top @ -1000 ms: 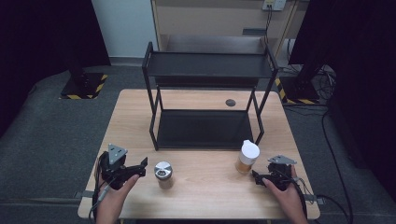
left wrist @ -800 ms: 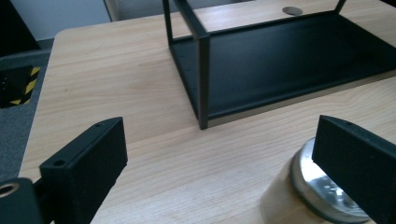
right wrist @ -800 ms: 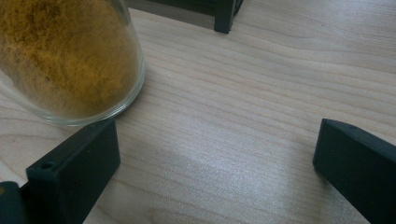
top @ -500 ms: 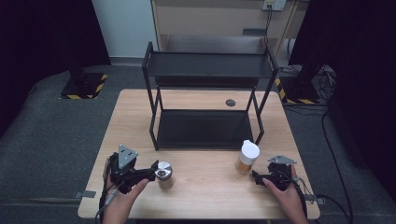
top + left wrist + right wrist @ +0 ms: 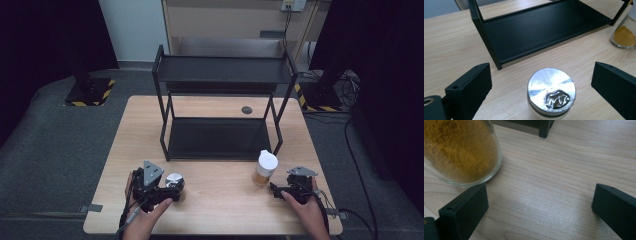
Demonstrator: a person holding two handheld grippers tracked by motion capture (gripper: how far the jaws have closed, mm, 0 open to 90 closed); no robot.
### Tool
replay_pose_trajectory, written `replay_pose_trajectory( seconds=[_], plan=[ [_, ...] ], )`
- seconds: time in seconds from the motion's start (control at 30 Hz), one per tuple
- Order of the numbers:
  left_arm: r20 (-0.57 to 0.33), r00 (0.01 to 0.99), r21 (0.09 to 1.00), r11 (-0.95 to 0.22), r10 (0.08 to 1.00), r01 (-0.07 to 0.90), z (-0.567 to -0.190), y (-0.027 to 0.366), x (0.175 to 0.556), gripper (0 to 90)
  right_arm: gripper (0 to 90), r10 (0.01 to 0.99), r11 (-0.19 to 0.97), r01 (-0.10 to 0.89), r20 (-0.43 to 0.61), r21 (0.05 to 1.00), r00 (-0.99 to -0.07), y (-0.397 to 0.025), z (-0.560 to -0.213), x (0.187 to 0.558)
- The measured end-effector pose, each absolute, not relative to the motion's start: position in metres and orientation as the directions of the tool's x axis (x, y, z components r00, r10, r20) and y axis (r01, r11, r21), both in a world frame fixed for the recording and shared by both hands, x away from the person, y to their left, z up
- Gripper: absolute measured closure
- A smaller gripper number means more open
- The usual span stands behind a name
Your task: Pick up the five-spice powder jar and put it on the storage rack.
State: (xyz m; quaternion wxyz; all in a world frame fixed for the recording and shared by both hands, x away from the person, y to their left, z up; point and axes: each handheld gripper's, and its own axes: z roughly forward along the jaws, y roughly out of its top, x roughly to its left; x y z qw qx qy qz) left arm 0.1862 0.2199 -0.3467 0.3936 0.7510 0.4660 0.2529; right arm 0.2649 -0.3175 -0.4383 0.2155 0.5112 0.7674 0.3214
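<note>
Held in the person's left hand, the left gripper was seen from the high view at the near left of the wooden table, with its jaws reaching around a small jar with a silver lid. Whether the jaws touched the jar could not be told from there. The right gripper was held at the near right, and a spice jar with a white cap stood just ahead of it and slightly to its left. Beyond both grippers, a black two-tier rack stood on the middle of the table.

From the left gripper view, the left gripper was shown spread wide. The silver-lidded jar stood upright between the two jaws, apart from each of them, with clear wood visible on both sides. The rack's lower shelf lay ahead of the jaws, and the yellow spice jar was found far off to the right.

From the right gripper view, the right gripper was likewise shown spread wide, with bare table between its jaws. The glass spice jar, filled with yellow powder, stood outside the jaws, just ahead of the left-hand jaw. Whether it touched that jaw could not be told. One rack foot was seen farther ahead.
</note>
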Motion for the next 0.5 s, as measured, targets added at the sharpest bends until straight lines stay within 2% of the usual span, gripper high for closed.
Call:
replay_pose_trajectory(
  seconds=[0.5],
  plan=[
    [0.004, 0.458, 0.792, -0.283, 0.889, 0.541, -0.363, 0.212, 0.193, 2.0, 1.7, 0.922, 0.272, 0.646, -0.002, 0.714, -0.386, -0.318, -0.438, 0.265]
  ],
)
